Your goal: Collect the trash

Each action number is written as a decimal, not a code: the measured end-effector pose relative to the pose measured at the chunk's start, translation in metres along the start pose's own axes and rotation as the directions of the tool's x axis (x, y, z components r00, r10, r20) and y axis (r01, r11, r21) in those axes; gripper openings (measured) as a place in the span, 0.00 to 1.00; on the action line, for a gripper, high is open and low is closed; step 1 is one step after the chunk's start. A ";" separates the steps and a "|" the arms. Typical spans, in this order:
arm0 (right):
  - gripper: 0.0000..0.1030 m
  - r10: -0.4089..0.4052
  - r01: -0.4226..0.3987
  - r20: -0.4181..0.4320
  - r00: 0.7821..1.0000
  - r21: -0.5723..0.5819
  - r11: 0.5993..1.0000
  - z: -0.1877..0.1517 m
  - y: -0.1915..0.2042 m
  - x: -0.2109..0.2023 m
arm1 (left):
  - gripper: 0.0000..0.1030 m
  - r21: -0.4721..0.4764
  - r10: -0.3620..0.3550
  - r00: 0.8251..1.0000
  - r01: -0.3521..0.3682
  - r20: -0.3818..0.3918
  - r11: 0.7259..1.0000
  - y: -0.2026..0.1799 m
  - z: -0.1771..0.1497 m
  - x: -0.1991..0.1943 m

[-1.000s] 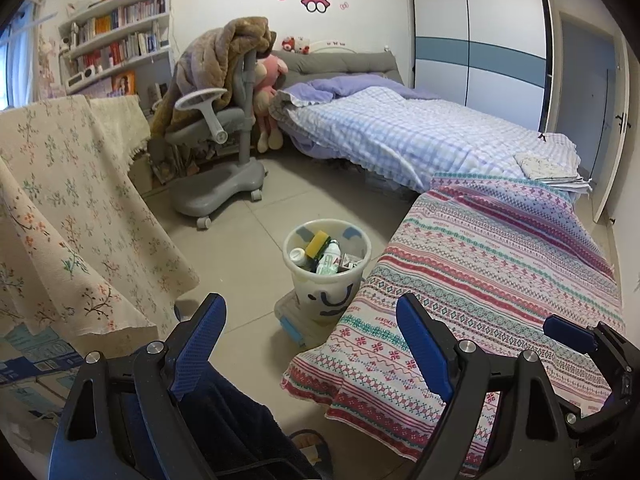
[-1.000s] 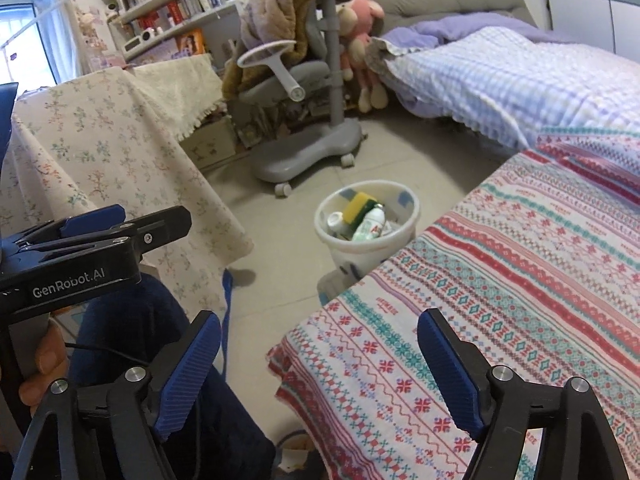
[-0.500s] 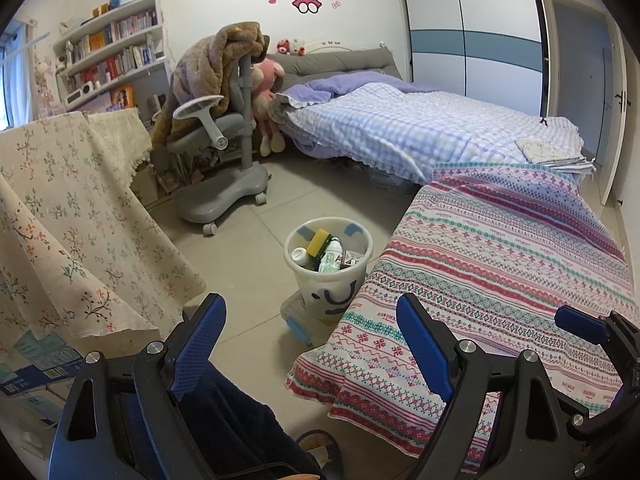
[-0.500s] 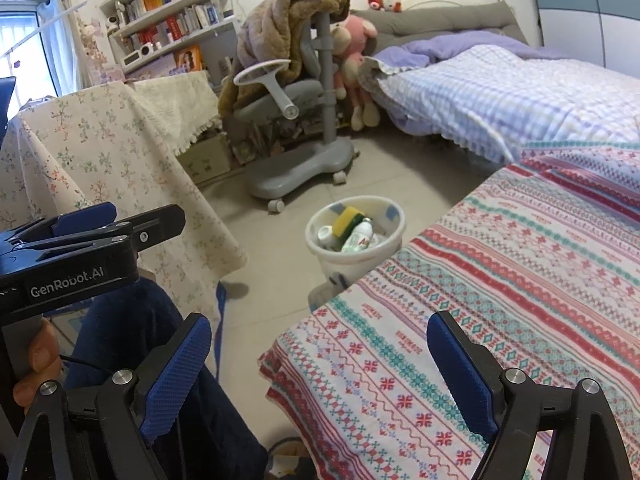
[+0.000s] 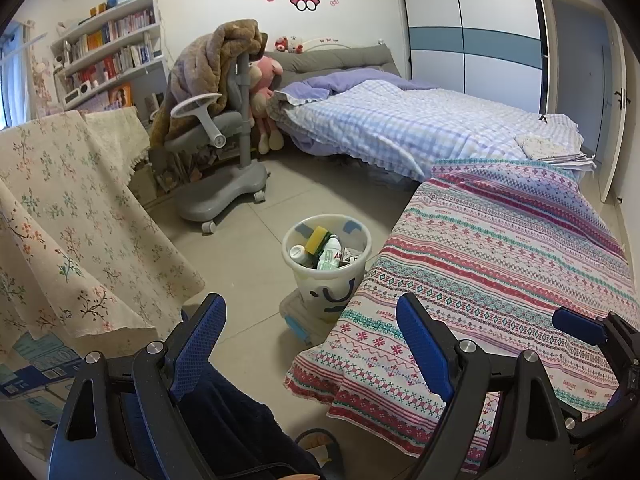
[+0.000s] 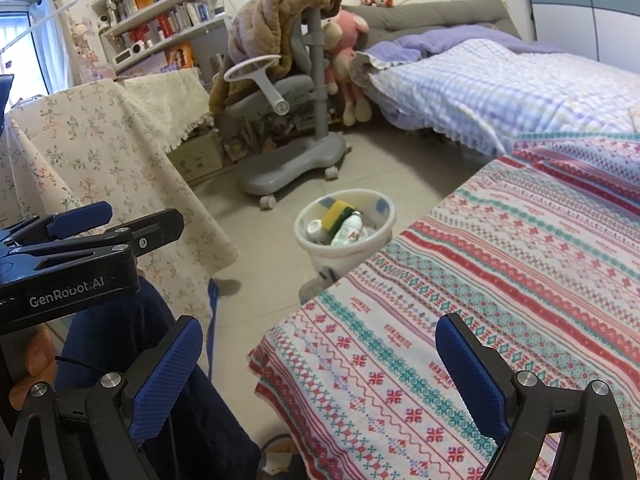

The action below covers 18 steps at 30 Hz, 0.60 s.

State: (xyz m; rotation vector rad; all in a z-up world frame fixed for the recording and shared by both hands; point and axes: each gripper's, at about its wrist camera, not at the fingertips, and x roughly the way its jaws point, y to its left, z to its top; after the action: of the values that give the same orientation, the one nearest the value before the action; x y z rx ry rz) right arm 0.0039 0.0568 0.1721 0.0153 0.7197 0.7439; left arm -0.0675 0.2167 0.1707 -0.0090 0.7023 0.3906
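Holding left gripper [image 5: 310, 340] wide, empty; right gripper [image 6: 318, 364] jaws just been opening, nothing between. Sitting on floor beside patterned bed [image 5: 500, 264]: trash bin [image 5: 325, 276], bottles and sponge inside. Risking tipping bin if reaching clips the rim.

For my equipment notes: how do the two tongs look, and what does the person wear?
Both the left tongs and the right tongs have black angular frames, silver bolts and blue ribbed pads. The left one carries white "GenRobot.AI" lettering. The person wears dark navy clothing.
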 end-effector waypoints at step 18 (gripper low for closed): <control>0.95 0.001 -0.001 -0.014 1.000 0.001 1.000 -0.001 0.000 0.004 | 0.87 0.007 -0.006 1.000 0.006 -0.002 1.000 -0.004 -0.001 0.000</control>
State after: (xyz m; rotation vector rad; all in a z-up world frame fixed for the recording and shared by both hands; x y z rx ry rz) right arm 0.0051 0.0591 0.1687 0.0109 0.7333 0.7450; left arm -0.0666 0.2129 0.1699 -0.0051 0.7054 0.3824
